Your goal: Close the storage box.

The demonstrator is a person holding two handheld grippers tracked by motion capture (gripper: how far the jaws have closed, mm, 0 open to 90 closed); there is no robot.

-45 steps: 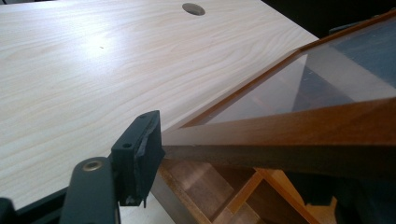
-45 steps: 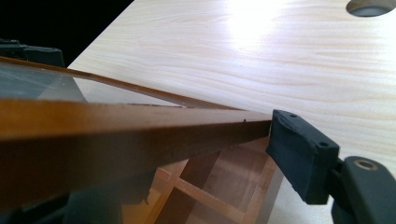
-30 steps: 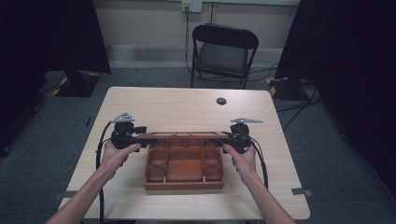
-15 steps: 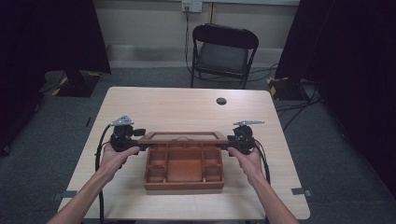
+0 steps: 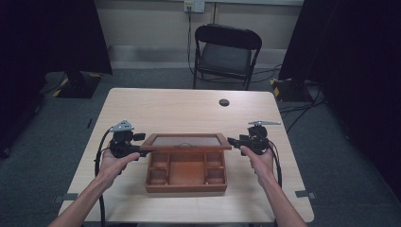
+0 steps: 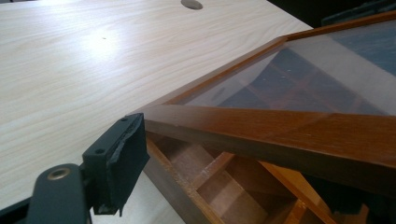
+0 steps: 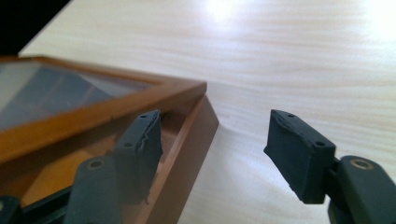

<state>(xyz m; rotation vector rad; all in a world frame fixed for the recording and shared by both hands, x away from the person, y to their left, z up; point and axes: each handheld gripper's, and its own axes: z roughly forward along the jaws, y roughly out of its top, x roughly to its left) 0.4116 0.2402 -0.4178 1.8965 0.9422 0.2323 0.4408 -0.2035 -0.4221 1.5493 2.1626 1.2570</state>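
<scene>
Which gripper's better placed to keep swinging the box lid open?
Left. The left gripper already has its jaws around the glass lid's wooden frame, lid raised over the box. The right gripper is open, one jaw under the lid's corner, gripping nothing.

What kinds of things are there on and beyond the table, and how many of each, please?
Wooden box with glass lid: 1
Grippers: 2, left, right
Table: 1
Folding chair: 1
Total: 5
</scene>
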